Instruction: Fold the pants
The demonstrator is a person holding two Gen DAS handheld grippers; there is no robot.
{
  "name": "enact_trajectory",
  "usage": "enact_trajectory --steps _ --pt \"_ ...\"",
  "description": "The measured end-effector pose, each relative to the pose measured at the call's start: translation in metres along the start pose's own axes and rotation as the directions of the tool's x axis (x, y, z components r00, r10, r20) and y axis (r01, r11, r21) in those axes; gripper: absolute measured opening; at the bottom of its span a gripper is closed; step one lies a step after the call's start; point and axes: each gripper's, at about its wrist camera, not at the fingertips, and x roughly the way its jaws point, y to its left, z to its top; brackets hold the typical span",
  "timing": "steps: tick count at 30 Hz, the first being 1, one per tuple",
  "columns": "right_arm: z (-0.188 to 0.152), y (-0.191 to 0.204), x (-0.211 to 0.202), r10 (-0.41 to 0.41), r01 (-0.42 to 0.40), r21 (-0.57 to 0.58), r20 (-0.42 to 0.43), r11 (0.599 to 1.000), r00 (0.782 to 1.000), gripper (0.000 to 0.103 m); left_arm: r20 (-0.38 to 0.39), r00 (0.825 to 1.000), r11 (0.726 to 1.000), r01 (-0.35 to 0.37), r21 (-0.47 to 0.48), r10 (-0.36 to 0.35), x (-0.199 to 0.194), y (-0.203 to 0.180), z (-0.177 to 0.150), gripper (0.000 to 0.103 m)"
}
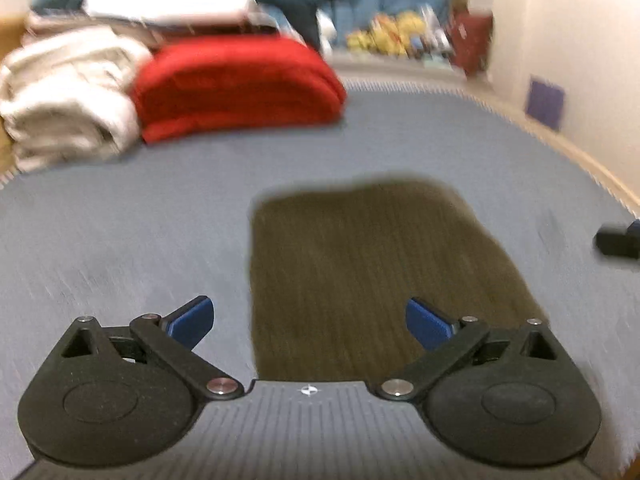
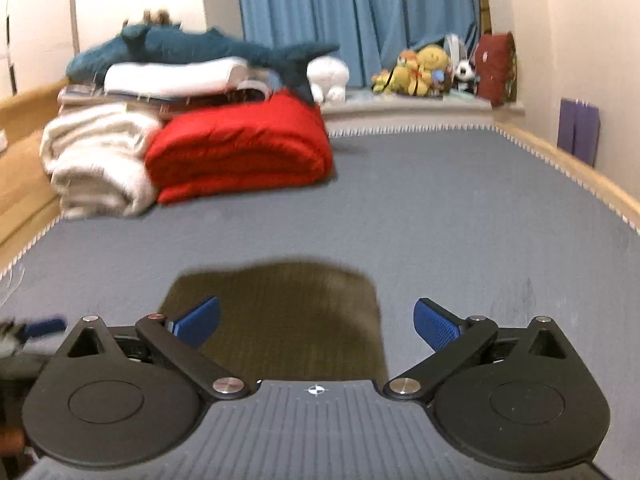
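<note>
Both grippers are hanging wide open and empty over the bed.

The left gripper [image 1: 310, 322] and right gripper [image 2: 318, 322] are gripping nothing; the folded olive pants [image 1: 360, 272] are lying flat mid-bed [image 2: 460, 208], with a red blanket [image 2: 240, 152] sitting toward the far left corner.

Grey bed cover [image 2: 440, 208] filling the near and middle ground, edged by a pale wooden frame [image 2: 568, 160] on the right. Far left: red quilt [image 2: 240, 152] folded, just beside a white blanket [image 2: 96, 160], with a blue plush shark [image 2: 192, 46] lying on top of the pile. Far wall: blue curtains [image 2: 360, 20] over a ledge [image 2: 408, 106] holding soft toys [image 2: 424, 68]. Right: cream wall [image 2: 580, 40] with a purple patch [image 2: 578, 130]. Warm indoor light.
</note>
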Motion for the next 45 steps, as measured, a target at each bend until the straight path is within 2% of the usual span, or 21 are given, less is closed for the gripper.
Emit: enact_trajectory --steps 3,5,6,8,11,14,17,23,26,45 --pt "-0.043 0.000 0.012 -0.011 0.008 -0.046 -0.062 0.999 0.998 0.102 -0.064 0.998 0.999 0.023 -0.047 -0.026 -0.001 -0.002 -0.009 0.102" --pt "-0.050 0.002 0.030 -0.086 0.080 -0.043 -0.158 0.996 0.984 0.102 -0.060 0.998 0.998 -0.004 -0.066 0.000 -0.005 -0.004 -0.013 0.102" --pt "-0.048 0.001 0.032 -0.076 0.074 -0.014 -0.165 0.997 0.983 0.102 -0.054 0.998 0.998 -0.014 -0.063 0.011 -0.007 -0.005 -0.014 0.102" --pt "-0.041 0.000 0.029 -0.018 0.020 0.013 -0.117 1.000 0.993 0.102 -0.048 0.999 0.998 -0.025 -0.058 0.022 -0.008 -0.004 -0.014 0.102" --pt "-0.036 0.005 0.024 -0.054 0.051 -0.036 -0.079 0.998 0.995 0.102 -0.059 0.998 0.996 -0.033 -0.081 0.028 -0.001 0.003 -0.010 0.102" --pt "-0.034 0.009 0.024 -0.029 0.026 -0.038 -0.061 0.999 0.998 0.102 -0.090 0.994 0.993 -0.065 -0.097 0.057 0.009 0.008 -0.009 0.102" --pt "-0.033 0.011 0.027 -0.039 0.036 -0.063 -0.047 0.997 0.998 0.102 -0.116 0.992 0.993 -0.063 -0.101 0.051 0.016 0.007 -0.009 0.102" --pt "-0.032 0.021 0.041 -0.035 0.030 -0.080 -0.071 0.996 0.997 0.102 -0.111 0.993 0.996 -0.044 -0.076 0.035 0.017 -0.001 -0.011 0.102" --pt "-0.030 0.021 0.040 -0.017 0.012 -0.069 -0.070 0.998 0.997 0.102 -0.112 0.993 0.996 -0.047 -0.078 0.038 0.018 -0.002 -0.012 0.102" --pt "-0.035 0.025 0.040 -0.018 0.011 -0.084 -0.077 0.996 0.997 0.102 -0.102 0.994 0.996 -0.038 -0.077 0.030 0.015 0.000 -0.012 0.103"
